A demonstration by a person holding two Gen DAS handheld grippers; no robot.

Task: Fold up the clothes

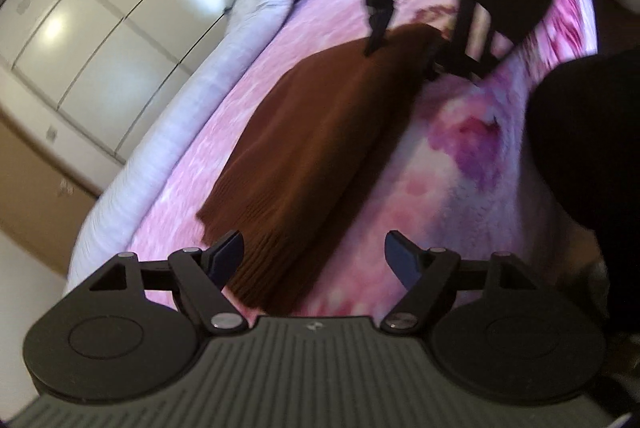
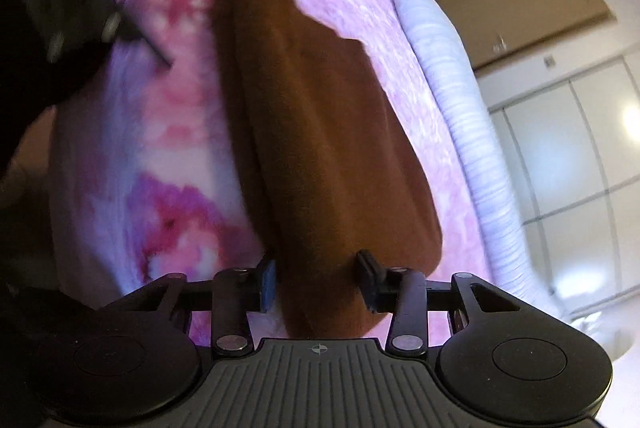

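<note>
My left claw hangs spread wide and empty over the ribbed hem of the brown knit garment, which lies stretched out on the pink flowered blanket of the bed. My right claw has its fingers pressed against the garment's other end from both sides, gripping the bunched brown cloth. A white wardrobe stands beyond the bed.

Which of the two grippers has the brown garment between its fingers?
The right gripper: the brown garment passes between its fingers. The left gripper is open and holds nothing.
</note>
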